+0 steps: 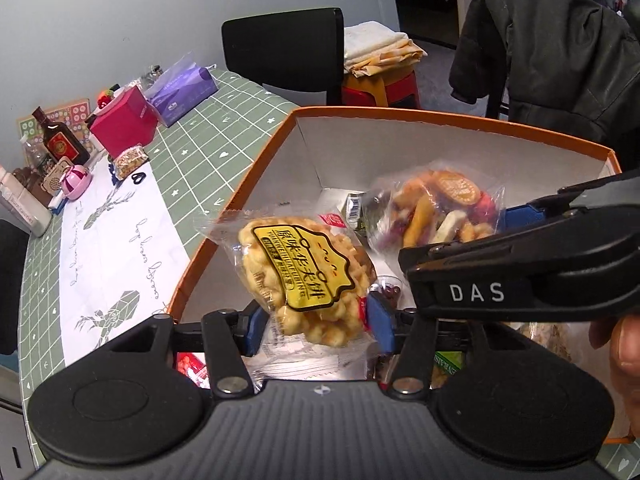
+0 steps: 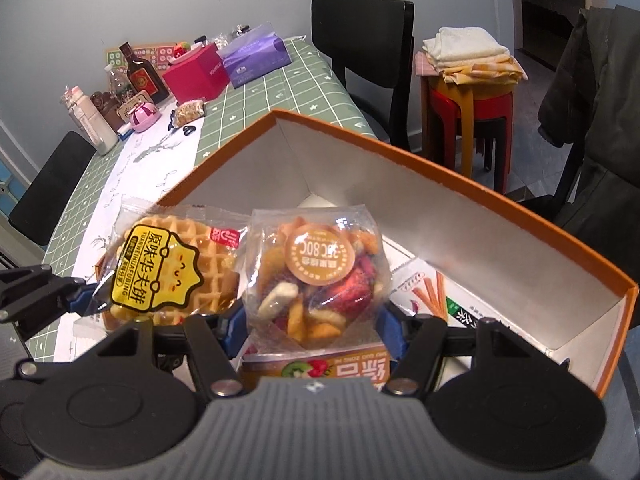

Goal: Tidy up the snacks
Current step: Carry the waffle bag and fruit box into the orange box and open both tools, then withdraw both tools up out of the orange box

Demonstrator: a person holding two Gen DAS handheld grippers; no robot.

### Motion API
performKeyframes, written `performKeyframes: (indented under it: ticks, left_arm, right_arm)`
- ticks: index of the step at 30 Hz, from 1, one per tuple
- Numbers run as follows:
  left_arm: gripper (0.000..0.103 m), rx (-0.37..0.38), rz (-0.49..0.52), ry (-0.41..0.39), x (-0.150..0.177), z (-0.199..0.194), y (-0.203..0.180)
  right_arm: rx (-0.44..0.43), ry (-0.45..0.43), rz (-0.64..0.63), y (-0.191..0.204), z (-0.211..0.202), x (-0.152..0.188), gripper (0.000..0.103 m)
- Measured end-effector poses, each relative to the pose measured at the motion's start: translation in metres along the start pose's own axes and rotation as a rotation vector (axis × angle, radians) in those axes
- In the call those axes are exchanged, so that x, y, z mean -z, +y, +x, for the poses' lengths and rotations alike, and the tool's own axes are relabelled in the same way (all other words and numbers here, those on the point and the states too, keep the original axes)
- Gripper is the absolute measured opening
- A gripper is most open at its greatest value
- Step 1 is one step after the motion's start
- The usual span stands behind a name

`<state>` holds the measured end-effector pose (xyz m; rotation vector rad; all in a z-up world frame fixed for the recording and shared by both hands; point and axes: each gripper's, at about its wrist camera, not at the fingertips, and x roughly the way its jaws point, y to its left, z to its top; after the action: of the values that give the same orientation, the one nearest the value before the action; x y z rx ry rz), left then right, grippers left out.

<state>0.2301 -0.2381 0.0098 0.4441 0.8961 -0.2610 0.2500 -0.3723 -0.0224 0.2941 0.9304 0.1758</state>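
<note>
A waffle packet (image 1: 308, 276) with a yellow label sits between the blue pads of my left gripper (image 1: 316, 324), which is shut on it above the near left corner of the orange-rimmed box (image 1: 440, 114). The waffle packet (image 2: 172, 276) also shows in the right wrist view, with the left gripper (image 2: 80, 300) at its left edge. My right gripper (image 2: 310, 328) is shut on a clear bag of dried fruit (image 2: 316, 276), held over the box (image 2: 400, 152). In the left wrist view the fruit bag (image 1: 436, 212) hangs beside the right gripper (image 1: 516, 216).
Inside the box lie a breadstick packet (image 2: 432, 292) and a fruit-print carton (image 2: 320, 368). On the green checked tablecloth (image 1: 208, 136) stand a red box (image 1: 124, 120), a purple tissue pack (image 1: 180, 88), a dark bottle (image 1: 60, 140) and a small snack packet (image 1: 130, 160). A black chair (image 2: 364, 40) and stools (image 2: 468, 100) stand behind.
</note>
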Motion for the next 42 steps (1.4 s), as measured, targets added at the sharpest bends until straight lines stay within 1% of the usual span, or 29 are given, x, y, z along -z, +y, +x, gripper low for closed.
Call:
performKeyframes:
  ticks: [2,3,9,19,26,29,33,36,38,40,42]
  left_arm:
    - [0.069,-0.013,-0.003,-0.006,0.000,0.000,0.000]
    - [0.072,-0.022,-0.003,-0.010,-0.001,-0.001,-0.001]
    - [0.073,-0.017,-0.048,-0.032,-0.002,-0.007,0.008]
    - [0.073,-0.031,-0.102,-0.063,0.002,-0.025,0.026]
    - [0.073,-0.013,-0.169,-0.082,0.006,-0.040,0.043]
    - [0.073,-0.008,-0.180,-0.094,0.011,-0.050,0.049]
    - [0.076,0.016,-0.194,-0.118,0.027,-0.067,0.061]
    - [0.076,0.025,-0.214,-0.126,0.045,-0.078,0.074]
    - [0.076,0.040,-0.247,-0.139,0.062,-0.085,0.083]
    - [0.079,0.068,-0.296,-0.152,0.085,-0.088,0.094]
    - [0.079,0.089,-0.337,-0.140,0.106,-0.087,0.104]
  right_arm:
    - [-0.001,-0.001,0.006,0.000,0.000,-0.001,0.065]
    - [-0.008,-0.008,0.013,0.000,-0.001,-0.001,0.066]
    - [-0.017,-0.044,0.022,0.000,-0.009,-0.004,0.065]
    - [-0.039,-0.092,0.047,-0.001,-0.023,-0.008,0.065]
    - [-0.050,-0.109,0.041,0.003,-0.033,-0.007,0.065]
    - [-0.054,-0.118,0.033,0.006,-0.038,-0.006,0.065]
    - [-0.062,-0.140,-0.004,0.014,-0.049,-0.004,0.065]
    - [-0.079,-0.151,-0.020,0.021,-0.055,-0.003,0.065]
    - [-0.080,-0.160,-0.040,0.030,-0.058,0.000,0.065]
    - [-0.067,-0.171,-0.098,0.044,-0.060,0.005,0.065]
    - [-0.064,-0.176,-0.163,0.061,-0.063,0.012,0.065]
